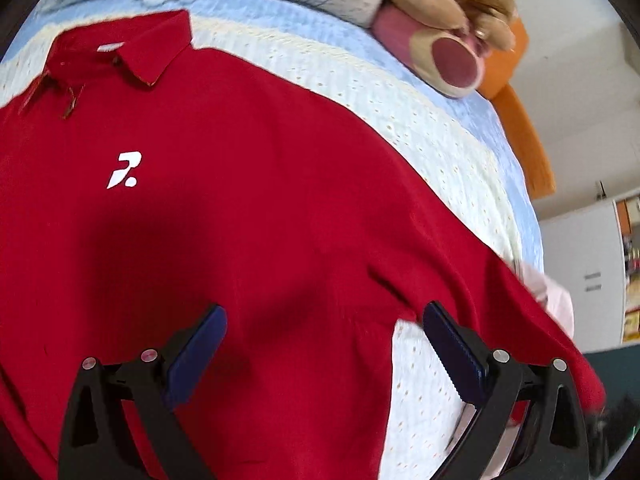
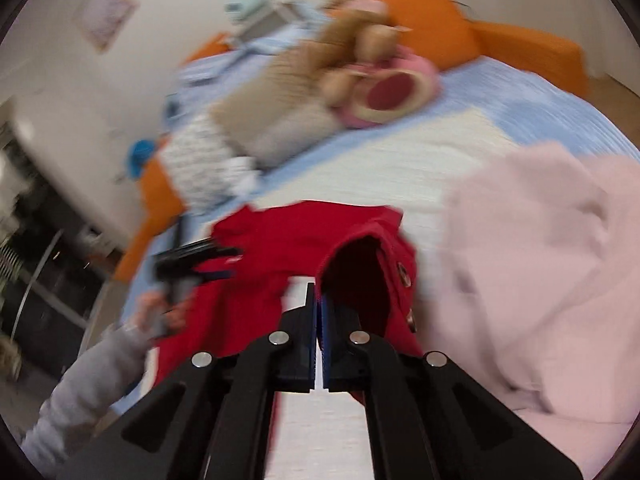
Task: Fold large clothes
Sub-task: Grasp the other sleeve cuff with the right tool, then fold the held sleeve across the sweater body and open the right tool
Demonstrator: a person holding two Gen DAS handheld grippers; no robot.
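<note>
Your left gripper [image 1: 324,344] hangs spread wide over the red polo shirt [image 1: 240,200], nothing between its blue pads [image 1: 200,352], the tips just above the cloth near where a sleeve meets the body. The shirt lies front-up on the white bedspread [image 1: 400,112], collar toward the pillows, white logo on the chest. In the right wrist view, your left hand [image 2: 160,312] in its grey sleeve [image 2: 92,380] shows at the shirt's far edge. Further right, your right gripper [image 2: 319,320] is pressed together, and the red sleeve cuff [image 2: 360,272] stands lifted right at its tips; the picture is blurred, but the cloth appears pinched there. A pink garment [image 2: 540,280] lies just beside the shirt on the right, and a stuffed toy [image 2: 360,64] rests well apart near the pillows.

The step in hand looks like the first fold: bringing a sleeve in across the body. The next move probably calls for you to pin the body flat with the left gripper while the right carries the cuff inward, keeping clear of the pink garment.
</note>
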